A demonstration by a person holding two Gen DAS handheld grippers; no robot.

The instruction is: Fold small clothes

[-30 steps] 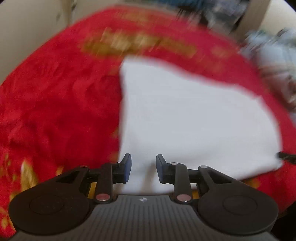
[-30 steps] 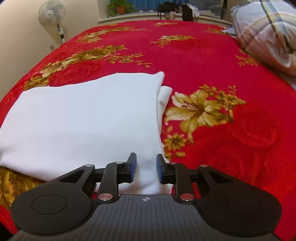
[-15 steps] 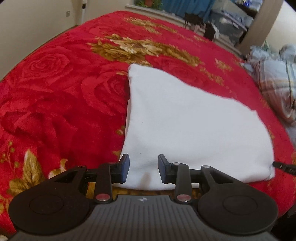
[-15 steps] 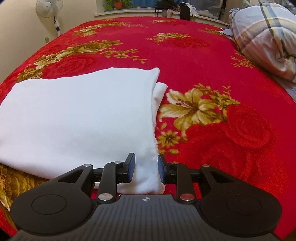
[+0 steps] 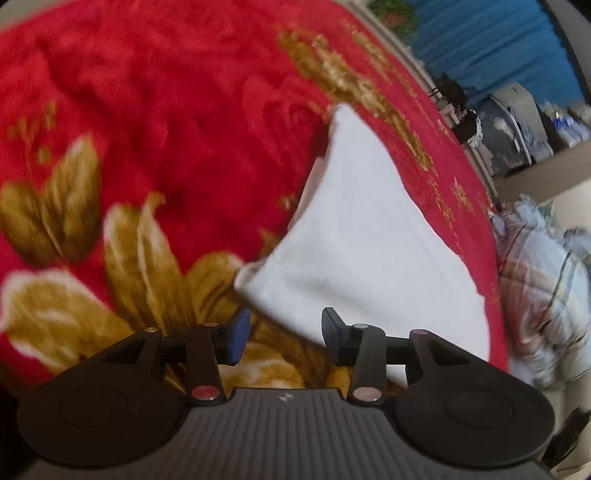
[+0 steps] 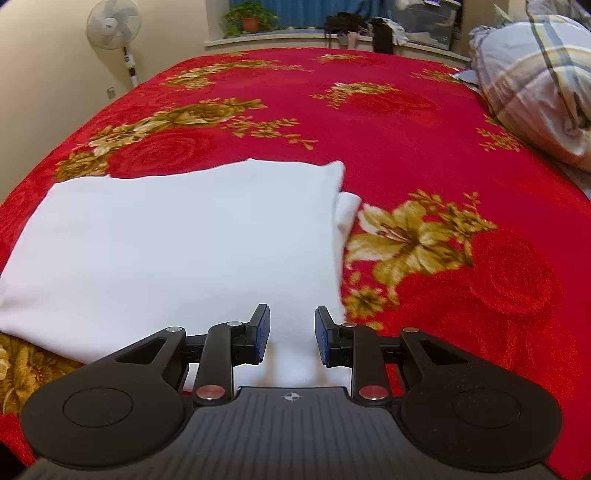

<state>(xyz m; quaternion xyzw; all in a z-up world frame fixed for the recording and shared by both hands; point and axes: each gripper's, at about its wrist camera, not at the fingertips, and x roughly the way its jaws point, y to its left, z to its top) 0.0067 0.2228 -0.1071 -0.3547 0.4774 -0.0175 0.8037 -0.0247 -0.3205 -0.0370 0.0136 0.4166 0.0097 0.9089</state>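
A white folded garment [image 6: 177, 236] lies flat on the red flowered blanket [image 6: 388, 118]; a second layer pokes out at its far right corner. It also shows in the left wrist view [image 5: 369, 251]. My right gripper [image 6: 291, 338] is open and empty, just above the garment's near right edge. My left gripper [image 5: 284, 334] is open and empty, over the garment's near left corner, with the view tilted and blurred.
A plaid pillow or quilt [image 6: 539, 81] lies at the bed's right side, also in the left wrist view [image 5: 546, 291]. A standing fan [image 6: 112, 29] is by the left wall. A window ledge with a plant [image 6: 251, 22] and dark items lies beyond the bed.
The left gripper has swung left and tilted, so the garment now sits to its right. The right gripper has pulled back slightly along the garment's near edge. Both stay open.
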